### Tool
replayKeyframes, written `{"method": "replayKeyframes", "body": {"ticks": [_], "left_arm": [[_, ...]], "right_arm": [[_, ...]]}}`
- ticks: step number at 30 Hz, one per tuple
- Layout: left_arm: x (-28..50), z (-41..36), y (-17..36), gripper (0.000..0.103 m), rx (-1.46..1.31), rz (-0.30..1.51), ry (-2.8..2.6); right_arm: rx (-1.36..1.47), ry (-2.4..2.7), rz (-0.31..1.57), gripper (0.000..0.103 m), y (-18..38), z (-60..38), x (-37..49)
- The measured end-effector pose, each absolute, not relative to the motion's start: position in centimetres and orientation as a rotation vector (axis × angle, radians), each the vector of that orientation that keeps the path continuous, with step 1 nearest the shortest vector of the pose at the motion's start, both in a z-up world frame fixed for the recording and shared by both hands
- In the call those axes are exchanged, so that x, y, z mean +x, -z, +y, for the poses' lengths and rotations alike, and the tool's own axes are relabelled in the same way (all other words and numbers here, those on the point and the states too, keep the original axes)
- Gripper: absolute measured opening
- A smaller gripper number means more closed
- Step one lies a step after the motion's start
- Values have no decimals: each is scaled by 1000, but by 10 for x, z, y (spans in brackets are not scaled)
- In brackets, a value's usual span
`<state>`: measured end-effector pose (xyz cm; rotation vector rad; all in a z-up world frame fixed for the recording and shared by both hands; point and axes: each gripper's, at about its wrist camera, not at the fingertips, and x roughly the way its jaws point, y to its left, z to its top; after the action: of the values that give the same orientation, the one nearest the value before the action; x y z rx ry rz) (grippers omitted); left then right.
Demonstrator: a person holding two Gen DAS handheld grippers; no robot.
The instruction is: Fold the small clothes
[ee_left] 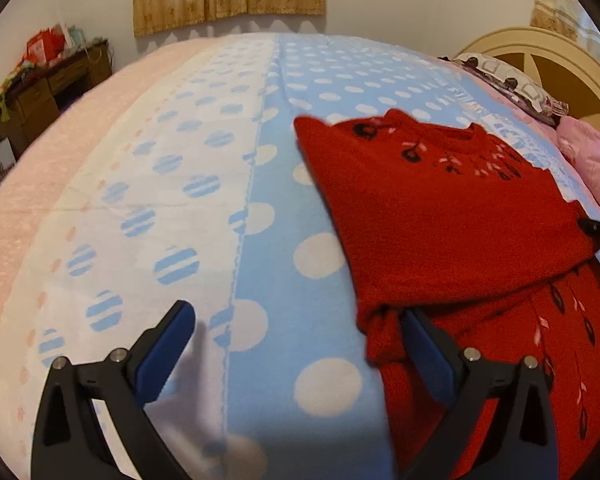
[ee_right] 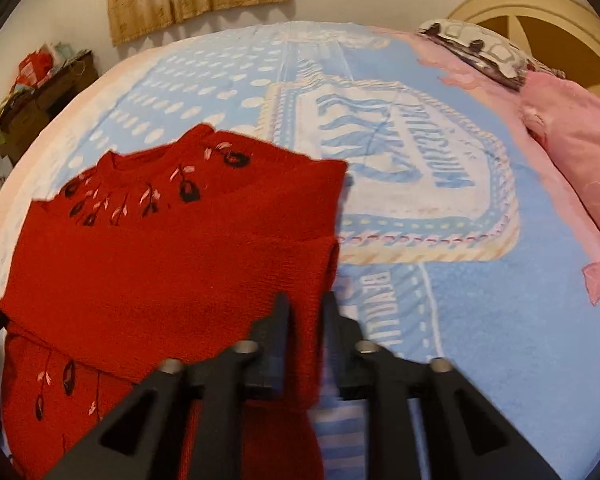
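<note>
Red sweater [ee_right: 172,264] lies mid-bed on the blue dotted blanket [ee_left: 268,216], headboard [ee_left: 540,64] end beyond it, sleeves apparently folded across the chest already. Right gripper [ee_right: 306,308] pinches the sweater's right edge; left gripper [ee_left: 296,320] is spread wide, one finger touching the left edge. The bottom half looks left to fold.

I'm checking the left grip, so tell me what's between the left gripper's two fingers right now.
Only bare blue polka-dot blanket, in the left wrist view. The left gripper is open, and the red sweater lies against its right finger's tip, not between them.
</note>
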<state>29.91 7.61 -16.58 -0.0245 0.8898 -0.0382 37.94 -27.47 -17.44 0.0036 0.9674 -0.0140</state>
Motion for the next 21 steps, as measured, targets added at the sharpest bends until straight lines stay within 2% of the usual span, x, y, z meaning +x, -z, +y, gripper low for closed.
{"method": "replayKeyframes", "body": {"ticks": [1,8,15,21], "left_arm": [[290,75,157,102,-9,860,19],[278,63,113,103,50,712,7],[327,57,165,103,94,855,-89],[324,59,170,103,70,859,-58]], "right_arm": [[12,19,963,63,172,-278,378],[-2,-128,895,63,147,-252,369],[-36,-171,1015,62,196,-229,382],[-49,-170,938,63,179,-226,363]]}}
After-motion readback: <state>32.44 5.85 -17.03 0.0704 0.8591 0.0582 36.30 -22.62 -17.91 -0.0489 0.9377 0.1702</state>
